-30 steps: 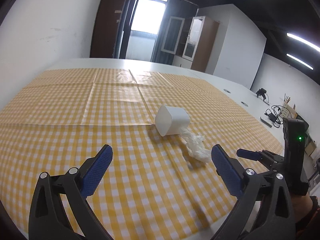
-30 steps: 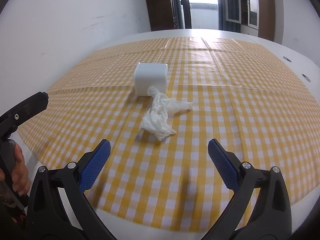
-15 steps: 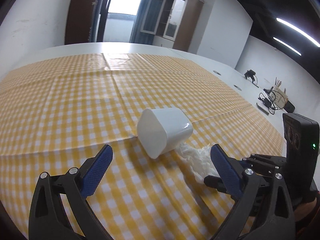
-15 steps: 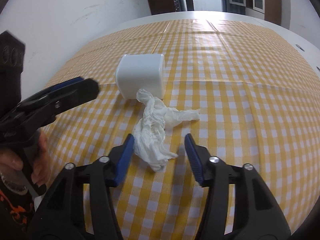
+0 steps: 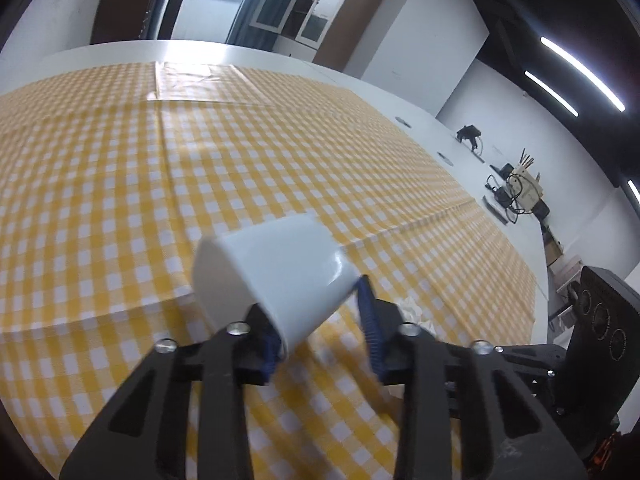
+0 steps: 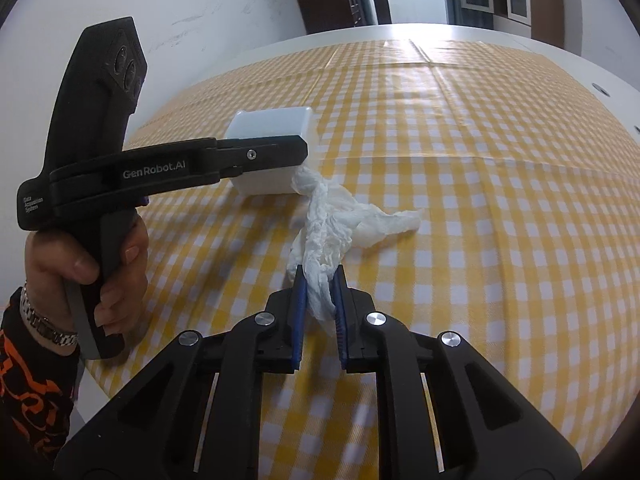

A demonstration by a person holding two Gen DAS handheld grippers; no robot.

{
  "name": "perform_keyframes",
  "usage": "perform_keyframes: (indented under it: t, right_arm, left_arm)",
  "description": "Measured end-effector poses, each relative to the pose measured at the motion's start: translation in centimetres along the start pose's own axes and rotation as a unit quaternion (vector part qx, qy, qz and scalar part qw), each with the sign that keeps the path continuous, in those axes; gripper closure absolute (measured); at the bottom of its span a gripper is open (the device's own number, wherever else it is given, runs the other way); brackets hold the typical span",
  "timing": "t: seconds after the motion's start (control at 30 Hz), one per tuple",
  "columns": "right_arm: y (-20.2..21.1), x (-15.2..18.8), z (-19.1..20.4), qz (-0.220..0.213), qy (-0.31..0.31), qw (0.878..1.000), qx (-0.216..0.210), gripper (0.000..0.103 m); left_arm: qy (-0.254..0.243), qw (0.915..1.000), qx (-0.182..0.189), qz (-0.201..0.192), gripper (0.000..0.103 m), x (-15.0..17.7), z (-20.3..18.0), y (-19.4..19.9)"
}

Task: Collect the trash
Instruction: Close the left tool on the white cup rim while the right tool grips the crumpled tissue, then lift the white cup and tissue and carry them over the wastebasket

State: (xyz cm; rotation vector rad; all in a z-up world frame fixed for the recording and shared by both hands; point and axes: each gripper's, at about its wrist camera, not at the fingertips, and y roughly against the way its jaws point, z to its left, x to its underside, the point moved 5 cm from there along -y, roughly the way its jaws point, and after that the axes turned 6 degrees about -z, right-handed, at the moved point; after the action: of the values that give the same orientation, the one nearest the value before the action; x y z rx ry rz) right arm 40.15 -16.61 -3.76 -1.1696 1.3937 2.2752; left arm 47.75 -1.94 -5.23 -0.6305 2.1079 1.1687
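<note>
A white plastic bin (image 5: 276,276) lies on its side on the yellow checked tablecloth (image 5: 120,184). My left gripper (image 5: 320,320) is shut around the bin near its open rim. The bin also shows in the right wrist view (image 6: 276,128), partly behind the left gripper's black body (image 6: 172,168). A crumpled white tissue (image 6: 340,220) trails out of the bin's mouth across the cloth. My right gripper (image 6: 320,300) is shut on the near end of the tissue. A bit of tissue (image 5: 414,312) shows in the left wrist view.
The cloth covers a long white table (image 5: 400,96). Cables, chargers and a wooden holder (image 5: 516,192) sit at the table's far right. A white wall (image 6: 200,8) runs along the left. A person's hand (image 6: 80,264) holds the left gripper's handle.
Both grippers moved forward and closed. The left went from wide open to shut on the bin. The right narrowed, then shut on the tissue's near end.
</note>
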Motion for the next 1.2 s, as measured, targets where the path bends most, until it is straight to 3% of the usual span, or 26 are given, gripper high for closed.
perform_keyframes:
  t: [0.03, 0.13, 0.4, 0.57, 0.77, 1.2]
  right_arm:
    - [0.4, 0.2, -0.2, -0.002, -0.001, 1.0, 0.002, 0.091]
    - [1.6, 0.7, -0.7, -0.009, -0.002, 1.0, 0.002, 0.092]
    - [5.4, 2.0, -0.2, -0.032, 0.005, 0.999, 0.0, 0.092]
    - [7.8, 2.8, 1.3, -0.047, 0.015, 0.999, -0.003, 0.092]
    - [10.9, 3.9, 3.3, -0.063, 0.027, 0.997, -0.021, 0.092]
    - [15.6, 8.4, 5.1, -0.091, 0.05, 0.994, -0.031, 0.092]
  left_arm:
    - [-0.01, 0.9999, -0.007, -0.005, 0.097, 0.0, -0.5, 0.1]
    - [-0.027, 0.9988, -0.03, -0.027, 0.1, -0.2, -1.8, 1.0]
    - [-0.035, 0.9941, -0.086, -0.055, 0.1, 1.3, -3.4, 5.3]
    - [-0.039, 0.9916, -0.102, -0.07, 0.1, 2.4, -4.5, 9.2]
    - [-0.084, 0.9784, -0.16, -0.1, 0.1, 5.2, -7.2, 13.6]
    - [-0.069, 0.9782, -0.151, -0.124, 0.1, 11.9, -12.2, 18.9]
